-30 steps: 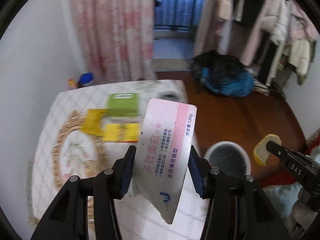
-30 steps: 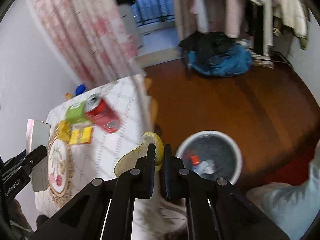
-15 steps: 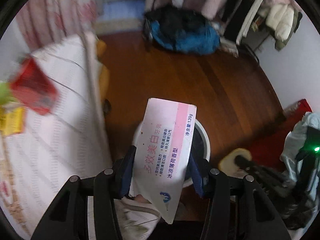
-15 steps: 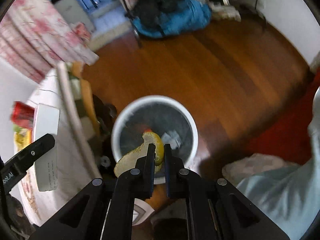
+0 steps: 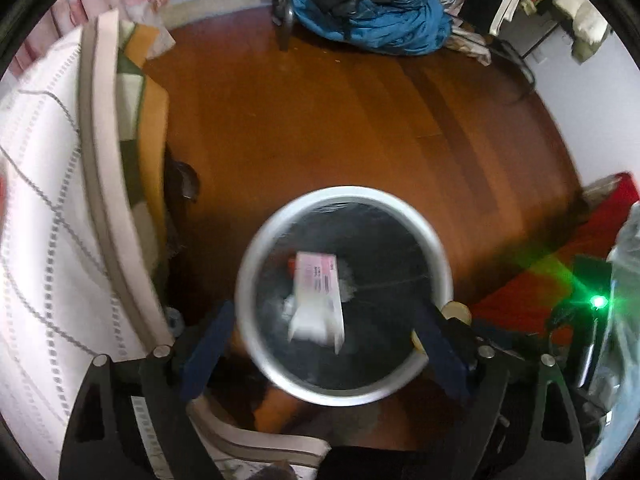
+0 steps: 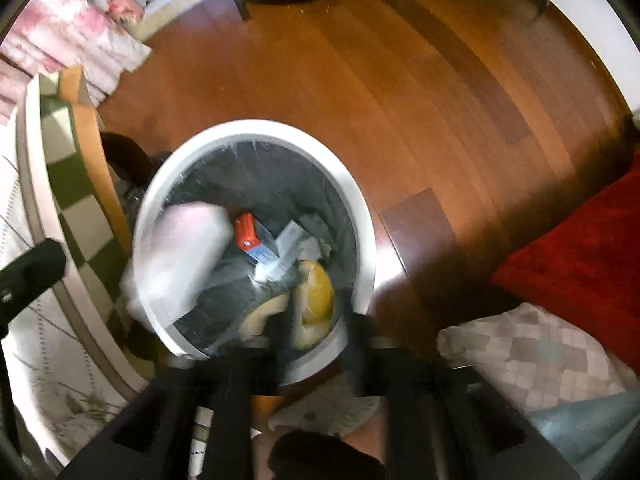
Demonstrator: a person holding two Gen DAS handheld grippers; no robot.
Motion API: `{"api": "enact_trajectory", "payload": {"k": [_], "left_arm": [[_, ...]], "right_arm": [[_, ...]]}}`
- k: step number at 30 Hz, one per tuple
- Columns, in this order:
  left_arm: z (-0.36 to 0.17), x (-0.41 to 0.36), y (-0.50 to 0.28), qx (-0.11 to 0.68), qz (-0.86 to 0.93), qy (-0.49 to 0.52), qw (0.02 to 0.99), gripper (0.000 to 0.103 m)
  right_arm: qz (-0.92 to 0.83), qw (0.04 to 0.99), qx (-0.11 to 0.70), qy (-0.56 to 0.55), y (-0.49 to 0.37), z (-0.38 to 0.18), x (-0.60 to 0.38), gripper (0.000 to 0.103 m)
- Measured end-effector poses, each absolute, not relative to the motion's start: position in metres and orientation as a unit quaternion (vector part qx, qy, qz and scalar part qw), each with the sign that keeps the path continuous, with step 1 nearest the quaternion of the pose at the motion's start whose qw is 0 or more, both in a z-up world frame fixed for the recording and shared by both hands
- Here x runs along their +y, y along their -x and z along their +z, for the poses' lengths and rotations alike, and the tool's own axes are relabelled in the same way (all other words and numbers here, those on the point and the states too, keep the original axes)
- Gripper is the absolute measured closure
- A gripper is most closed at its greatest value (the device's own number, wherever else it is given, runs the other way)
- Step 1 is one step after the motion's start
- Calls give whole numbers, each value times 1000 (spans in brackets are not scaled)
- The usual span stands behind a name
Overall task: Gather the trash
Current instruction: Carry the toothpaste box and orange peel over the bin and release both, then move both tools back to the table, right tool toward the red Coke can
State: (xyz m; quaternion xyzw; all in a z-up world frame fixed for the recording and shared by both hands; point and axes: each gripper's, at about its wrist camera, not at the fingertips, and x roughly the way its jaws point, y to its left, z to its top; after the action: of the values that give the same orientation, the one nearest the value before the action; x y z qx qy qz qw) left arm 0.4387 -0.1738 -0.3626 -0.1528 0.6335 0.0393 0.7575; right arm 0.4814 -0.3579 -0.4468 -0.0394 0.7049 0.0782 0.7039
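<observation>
A round white trash bin [image 5: 344, 192] with a dark liner stands on the wooden floor right below both grippers. My left gripper [image 5: 324, 344] is open wide over it, and the pink and white toothpaste box [image 5: 318, 296] is loose inside the bin. In the right wrist view the same box [image 6: 180, 256] is a blur at the bin's [image 6: 256, 128] left side. My right gripper [image 6: 320, 336] is blurred, with its fingers apart. The yellow fruit peel [image 6: 316, 292] lies free just past them, inside the bin. A red carton [image 6: 246, 232] and paper scraps lie deeper in.
A table with a white quilted cloth [image 5: 40, 240] stands to the bin's left, its edge close to the rim. Blue and black clothes [image 5: 380, 20] are heaped on the floor farther off. A red rug [image 6: 580, 248] and patterned fabric [image 6: 532, 348] lie to the right.
Both grippers swung from the table to over the bin. The left one opened and let the box fall in. The right one opened and let go of the peel.
</observation>
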Motion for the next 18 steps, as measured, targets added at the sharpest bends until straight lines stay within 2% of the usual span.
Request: {"api": "enact_trajectory", "payload": {"k": [2,9,18], "left_arm": [[-365,-175,-434,638,55,129,758,11],[-363,-171,-419,637,78,102,760,11],[-342,-168,-409,625,78,96,771,11]], "right_arm": [[73,703,705,50,-479,-450,-356,5],[61,711,697,66,-472,-438,-352,4],[58,731,676,66,-465,-396,-356,4]]}}
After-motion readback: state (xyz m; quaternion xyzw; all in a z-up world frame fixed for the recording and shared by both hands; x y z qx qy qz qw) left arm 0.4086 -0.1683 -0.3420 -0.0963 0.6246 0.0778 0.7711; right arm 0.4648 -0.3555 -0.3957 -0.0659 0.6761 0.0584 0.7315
